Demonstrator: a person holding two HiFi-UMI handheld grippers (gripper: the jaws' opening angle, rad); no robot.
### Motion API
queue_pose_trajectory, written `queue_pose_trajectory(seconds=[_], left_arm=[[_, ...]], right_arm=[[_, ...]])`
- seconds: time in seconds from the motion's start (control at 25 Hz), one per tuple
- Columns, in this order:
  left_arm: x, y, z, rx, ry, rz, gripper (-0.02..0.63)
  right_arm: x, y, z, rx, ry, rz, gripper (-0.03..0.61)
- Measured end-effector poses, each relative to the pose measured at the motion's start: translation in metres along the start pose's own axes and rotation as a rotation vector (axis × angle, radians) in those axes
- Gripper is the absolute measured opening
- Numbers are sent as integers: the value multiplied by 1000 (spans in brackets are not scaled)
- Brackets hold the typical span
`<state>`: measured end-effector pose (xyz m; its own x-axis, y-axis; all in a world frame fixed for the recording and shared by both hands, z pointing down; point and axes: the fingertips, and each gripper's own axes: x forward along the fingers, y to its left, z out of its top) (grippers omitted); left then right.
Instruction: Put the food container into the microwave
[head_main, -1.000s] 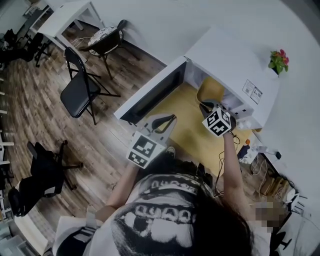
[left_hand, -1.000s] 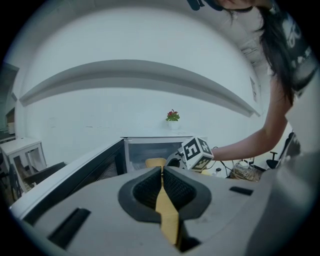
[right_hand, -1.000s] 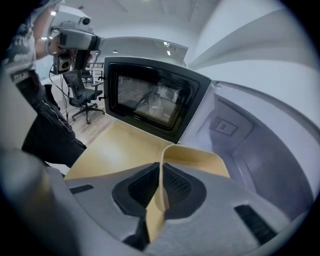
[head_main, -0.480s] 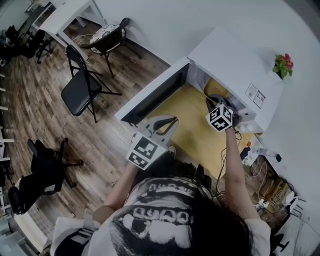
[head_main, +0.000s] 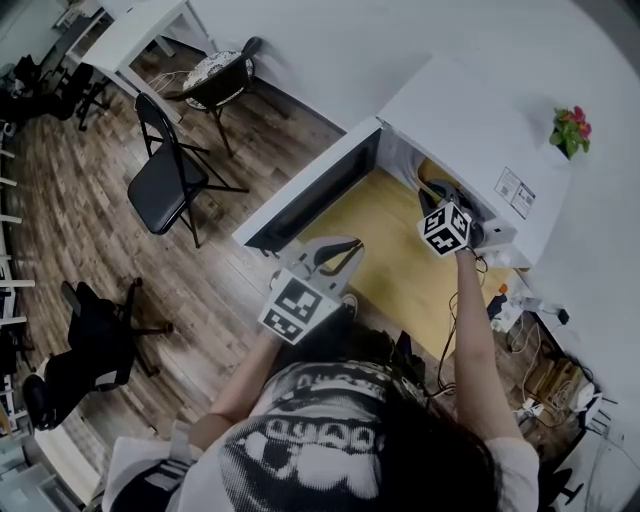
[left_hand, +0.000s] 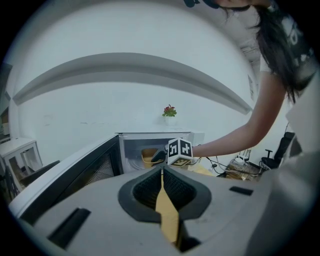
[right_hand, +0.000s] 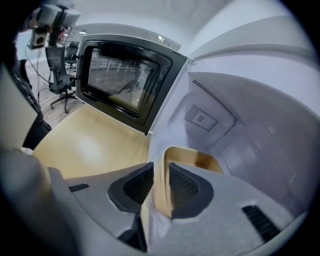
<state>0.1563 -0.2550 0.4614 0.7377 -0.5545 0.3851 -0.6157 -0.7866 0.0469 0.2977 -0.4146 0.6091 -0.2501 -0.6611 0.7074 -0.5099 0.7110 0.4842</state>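
My right gripper (right_hand: 161, 172) is inside the open microwave (head_main: 478, 118), jaws pinched on the near wall of the tan food container (right_hand: 194, 159), which is within the white cavity; whether it rests on the cavity floor I cannot tell. My left gripper (left_hand: 161, 172), jaws pressed together on nothing, hangs over the wooden table (head_main: 385, 250) beside the microwave door (head_main: 312, 192), swung wide open.

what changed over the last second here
The right hand-held gripper carried the food container further into the microwave, from its mouth to well inside, jaws clamped on the container's wall throughout. The left hand-held gripper stayed shut and empty out in front, and the microwave door stayed open.
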Motion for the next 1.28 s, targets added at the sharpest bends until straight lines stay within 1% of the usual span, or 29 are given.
queue_pose_trajectory(seconds=[0.04, 0.08, 0.12, 0.32, 0.48, 0.64, 0.8, 1.0, 1.12, 1.28], left_arm=[[0, 0, -1, -2, 1, 2, 11], [-1, -1, -1, -4, 2, 3, 11], [-2, -1, -2, -6, 3, 5, 11], [-3, -3, -9, -16, 17, 16, 11], [-5, -9, -15, -24, 21, 19, 11], [-10, -16, -19, -27, 21, 16, 11], [-16, -23, -23, -27, 27, 12, 12], [-29, -29, -32, -34, 39, 21, 11], [-40, -33, -39, -36, 47, 26, 11], [-61, -39, -49, -36, 56, 32, 11]], right_arm=[[-2, 1, 1, 10, -4, -2, 114], [-4, 2, 2, 20, -11, -5, 132], [-8, 3, 4, 32, -20, -9, 133], [-28, 18, 20, 110, -97, -2, 133], [-43, 42, 29, 210, -158, 34, 130], [-54, 71, 34, 300, -196, 76, 121], [-69, 115, 37, 389, -234, 144, 107], [-92, 165, 45, 426, -250, 207, 108], [-108, 183, 52, 447, -272, 227, 107], [-131, 204, 66, 437, -300, 238, 107]])
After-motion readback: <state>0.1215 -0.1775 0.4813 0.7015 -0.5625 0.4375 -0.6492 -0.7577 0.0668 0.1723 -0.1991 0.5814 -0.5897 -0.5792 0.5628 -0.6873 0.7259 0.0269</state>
